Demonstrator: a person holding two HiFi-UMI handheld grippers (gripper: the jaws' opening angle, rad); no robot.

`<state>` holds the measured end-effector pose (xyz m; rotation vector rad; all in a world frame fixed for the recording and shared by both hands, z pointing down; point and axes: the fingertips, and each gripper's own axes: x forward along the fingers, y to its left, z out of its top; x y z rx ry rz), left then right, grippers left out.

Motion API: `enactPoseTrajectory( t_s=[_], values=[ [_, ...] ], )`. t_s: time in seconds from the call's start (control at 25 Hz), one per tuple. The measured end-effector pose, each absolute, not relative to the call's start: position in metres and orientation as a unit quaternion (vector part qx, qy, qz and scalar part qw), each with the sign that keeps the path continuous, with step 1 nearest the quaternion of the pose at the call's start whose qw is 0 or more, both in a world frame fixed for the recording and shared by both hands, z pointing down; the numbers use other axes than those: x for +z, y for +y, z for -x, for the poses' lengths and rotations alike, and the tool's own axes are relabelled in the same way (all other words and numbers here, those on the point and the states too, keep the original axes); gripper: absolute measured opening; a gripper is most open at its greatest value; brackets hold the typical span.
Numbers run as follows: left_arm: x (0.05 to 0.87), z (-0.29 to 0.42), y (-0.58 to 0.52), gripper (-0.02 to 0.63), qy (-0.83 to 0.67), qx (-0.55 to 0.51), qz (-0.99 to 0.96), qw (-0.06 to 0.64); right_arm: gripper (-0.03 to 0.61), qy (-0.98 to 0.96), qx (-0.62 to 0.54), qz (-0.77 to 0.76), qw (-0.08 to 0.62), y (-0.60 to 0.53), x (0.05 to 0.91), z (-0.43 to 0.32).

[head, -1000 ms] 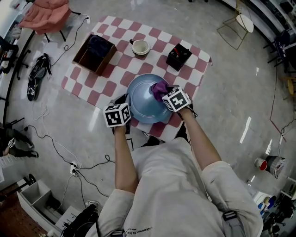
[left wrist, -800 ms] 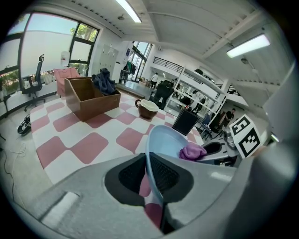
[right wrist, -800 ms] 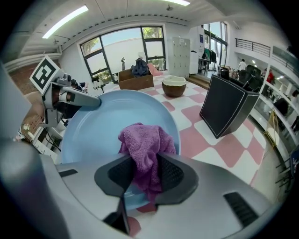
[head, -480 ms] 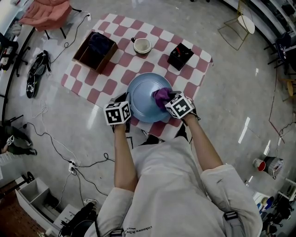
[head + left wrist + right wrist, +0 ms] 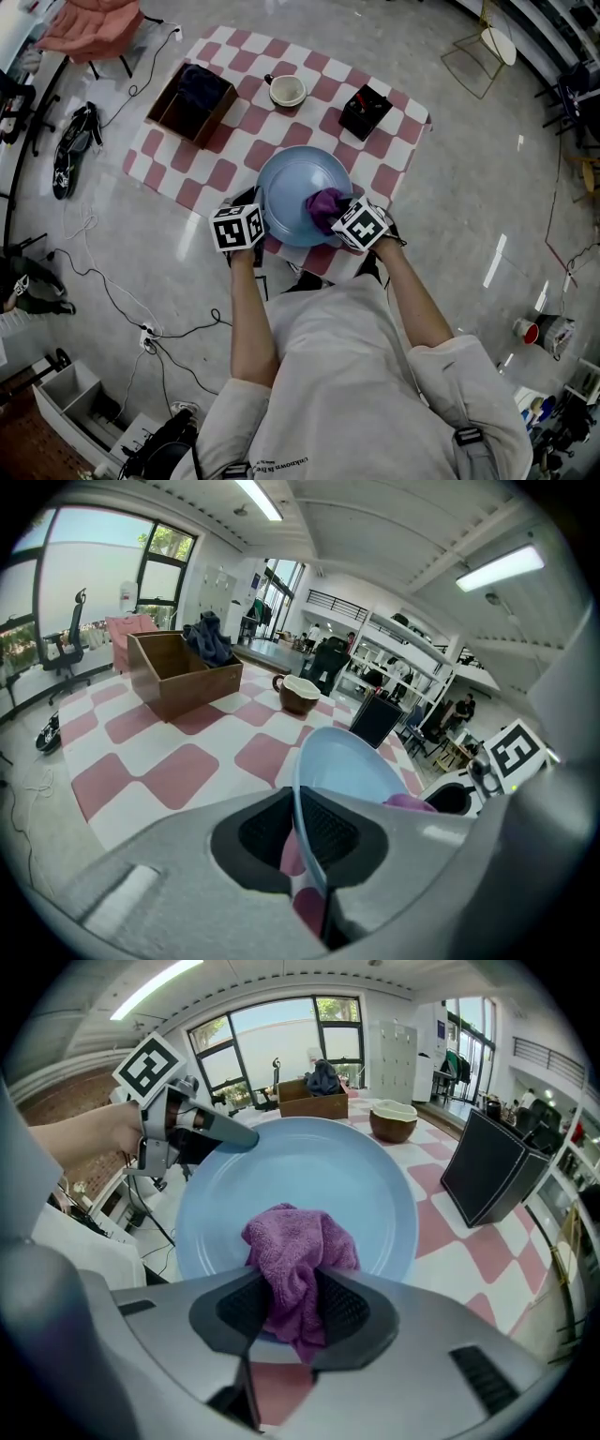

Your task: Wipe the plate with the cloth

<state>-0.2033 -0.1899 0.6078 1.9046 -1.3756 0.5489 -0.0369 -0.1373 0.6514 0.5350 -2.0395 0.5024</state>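
Observation:
A light blue plate (image 5: 292,187) is tilted above the checkered mat, and my left gripper (image 5: 251,223) is shut on its near-left rim. In the left gripper view the plate's rim (image 5: 302,799) runs edge-on between the pads. A purple cloth (image 5: 326,204) lies bunched against the plate's face near its lower right edge. My right gripper (image 5: 349,221) is shut on that cloth. Seen from the right gripper view, the cloth (image 5: 298,1258) sits between the jaws against the plate (image 5: 328,1185), with the left gripper (image 5: 239,1135) at the plate's far rim.
A pink and white checkered mat (image 5: 234,141) carries a wooden box (image 5: 192,105) with dark cloth inside, a brown cup (image 5: 287,91) and a black box (image 5: 364,112). Cables (image 5: 122,300) and a shoe (image 5: 73,150) lie on the grey floor at the left.
My right gripper has drawn the purple cloth down the plate's face toward its near right edge. The left gripper and plate stayed in place.

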Motion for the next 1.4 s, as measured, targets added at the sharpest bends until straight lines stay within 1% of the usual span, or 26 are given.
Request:
enactPoseTrajectory(
  t_s=[0.56,1.04,1.4],
  values=[
    [0.606,0.203,-0.190,0.026,-0.531,0.216,-0.738,0.357,0.138,-0.842,0.200,-0.183,0.465,-0.109,0.649,0.065],
    [0.607,0.205,-0.185,0.026,-0.534,0.216,-0.735,0.358,0.138,-0.858,0.164,-0.122,0.471,-0.087,0.644,0.112],
    [0.603,0.203,-0.183,0.026,-0.532,0.217,-0.738,0.354,0.137,-0.878,0.164,-0.129,0.431,-0.100,0.632,0.150]
  ],
)
